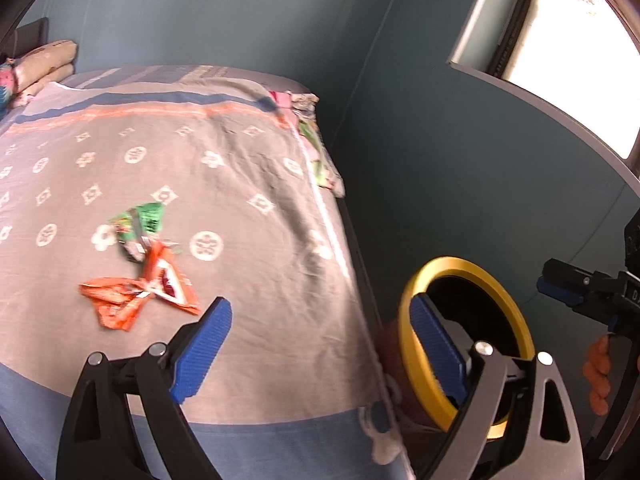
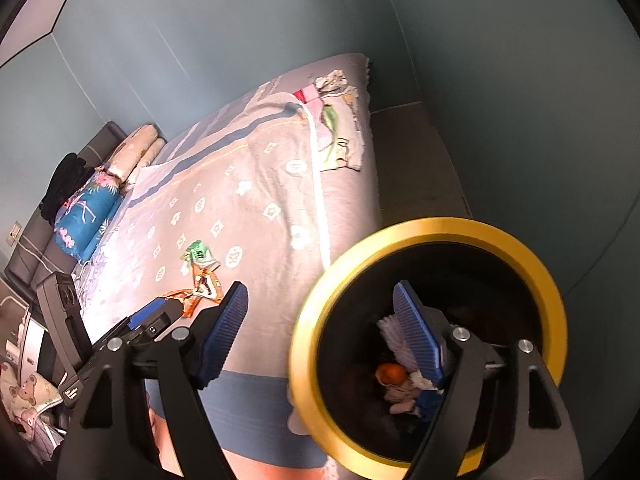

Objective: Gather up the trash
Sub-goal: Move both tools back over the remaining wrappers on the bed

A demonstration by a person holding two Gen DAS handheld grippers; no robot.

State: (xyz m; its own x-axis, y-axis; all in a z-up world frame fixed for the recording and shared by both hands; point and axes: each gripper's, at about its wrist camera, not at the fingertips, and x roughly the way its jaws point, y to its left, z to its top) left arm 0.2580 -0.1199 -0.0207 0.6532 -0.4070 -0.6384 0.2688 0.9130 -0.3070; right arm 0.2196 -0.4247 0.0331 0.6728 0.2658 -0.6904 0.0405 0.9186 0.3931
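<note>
- Blue ribbed pads of the left gripper (image 1: pixel 320 344) stand wide apart in the near foreground with nothing between them; its right pad hangs in front of the bin's rim, not touching it so far as can be told.
- Beside the bed's near right corner stands a round dark waste bin with a yellow-gold rim (image 2: pixel 432 226); white crumpled paper and an orange scrap already lie at its bottom.
- Over that bin's mouth the right gripper (image 2: pixel 320 332) hangs with jaws spread and empty, its right pad inside the rim's outline.
- Still to collect, by my reading: a crumpled orange foil wrapper (image 1: pixel 116 302), an orange-and-white triangular packet (image 1: pixel 168 280) touching it, and a green-and-black sachet (image 1: pixel 140 224) just beyond, all on the grey patterned bedspread (image 1: pixel 248 152), left of the bin and near the left gripper.
- To do this step well, I would send the left gripper to the nearest orange wrapper, come down on a raised crease rather than flat foil, and close without pinching the cloth beneath.
- Overlapping pieces may drag each other; lift slowly and check what comes along.
- Keep the right gripper clear of the bin's mouth for the carry across.
</note>
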